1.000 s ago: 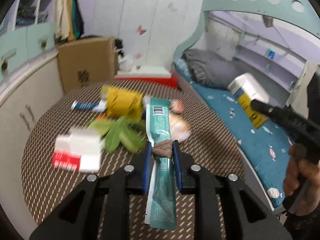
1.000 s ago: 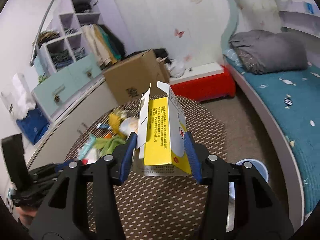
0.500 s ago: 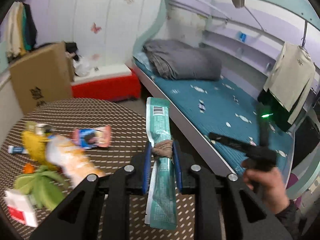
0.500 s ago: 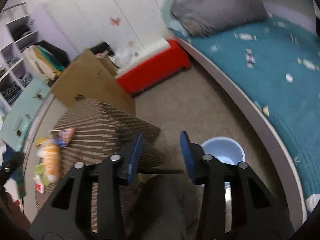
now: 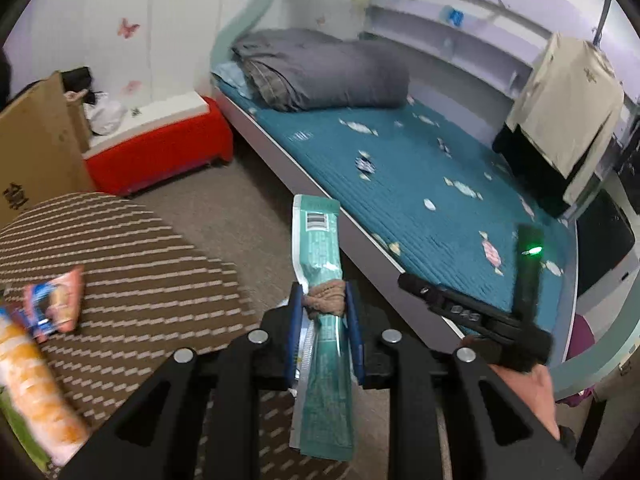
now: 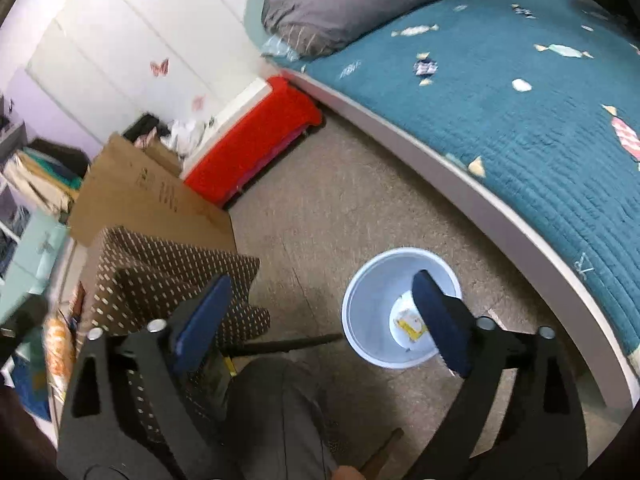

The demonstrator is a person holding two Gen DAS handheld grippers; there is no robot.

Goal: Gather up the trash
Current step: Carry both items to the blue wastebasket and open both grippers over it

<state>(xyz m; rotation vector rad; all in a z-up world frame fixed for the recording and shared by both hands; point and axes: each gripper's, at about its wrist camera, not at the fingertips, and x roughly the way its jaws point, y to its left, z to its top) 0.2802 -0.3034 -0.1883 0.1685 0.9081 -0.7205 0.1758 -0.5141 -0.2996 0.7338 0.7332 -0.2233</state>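
My left gripper (image 5: 324, 306) is shut on a long teal wrapper (image 5: 318, 236) and a brown crumpled wad (image 5: 325, 300), held past the edge of the brown patterned table (image 5: 140, 264). My right gripper (image 6: 320, 280) hangs above a pale blue bin (image 6: 358, 280) on the floor; its jaws are opening wide with nothing between them. A yellow box (image 6: 410, 324) lies at the bottom of the bin. In the left wrist view the right gripper (image 5: 472, 312) shows as a black tool in a hand, low beside the bed. A pink snack packet (image 5: 56, 300) and an orange packet (image 5: 32, 384) lie on the table.
A bed with a teal cover (image 6: 540, 120) and grey bedding (image 5: 320, 68) runs along the right. A red box (image 6: 256, 140) and a cardboard box (image 6: 140, 196) stand by the far wall. A grey trouser leg (image 6: 276, 412) is below the right gripper. Beige floor lies between table and bed.
The left gripper swung right, away from the table's litter toward the bed, still gripping the wrapper. The right gripper dropped low over the bin; the yellow box left its jaws, which spread wide.
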